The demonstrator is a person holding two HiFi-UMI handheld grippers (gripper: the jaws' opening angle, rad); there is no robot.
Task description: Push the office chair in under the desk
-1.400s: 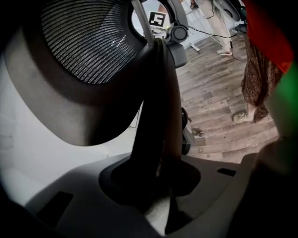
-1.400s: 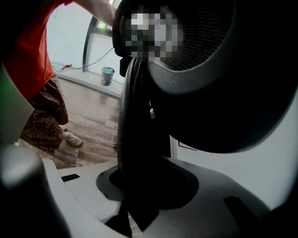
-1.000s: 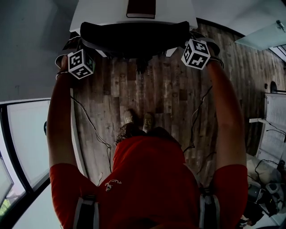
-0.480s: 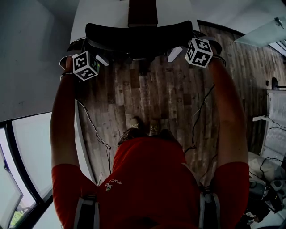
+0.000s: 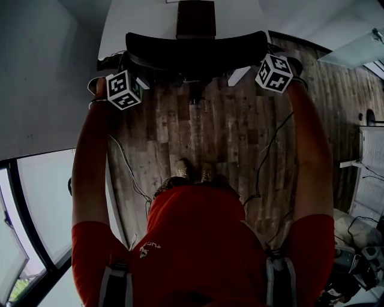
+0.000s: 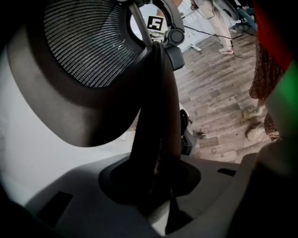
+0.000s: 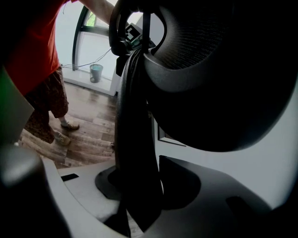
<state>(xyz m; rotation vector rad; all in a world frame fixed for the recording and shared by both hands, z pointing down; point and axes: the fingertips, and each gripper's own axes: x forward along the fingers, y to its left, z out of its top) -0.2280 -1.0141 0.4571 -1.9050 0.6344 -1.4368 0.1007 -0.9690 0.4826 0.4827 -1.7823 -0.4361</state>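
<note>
**A:** Since a second ago the office chair (image 5: 198, 54) has slid up the head view toward the desk (image 5: 132, 18). Its black backrest now overlaps the near end of the dark flat thing (image 5: 196, 15) lying up there; before, a strip of white showed between them.

**B:** And the hands?

**A:** Both have gone with it, up and slightly right in the frame. The left tool (image 6: 156, 181) is clenched on the backrest's left edge, as before. The right tool (image 7: 142, 183) has just been opening its jaws. The backrest's right edge stands between them with a thin light sliver beside one pad, so that grip looks released.

**B:** What about the room?

**A:** A dark wood-plank floor (image 5: 228, 138) fills the middle. A plain grey wall (image 5: 42, 78) takes the upper left and a dark-framed window (image 5: 36, 192) the lower left. Thin cables (image 5: 129, 174) trail over the boards on either side of the person.

**B:** Count things for me.

**A:** One chair, one white desk, one dark thing on it. Two tools, each with one marker cube (image 5: 124, 90). Two shoes (image 5: 182, 171) near the frame's centre.

**B:** Where does the chair stand?

**A:** At top centre, with the backrest right at the desk's near edge and the seat hidden beneath it.
</note>
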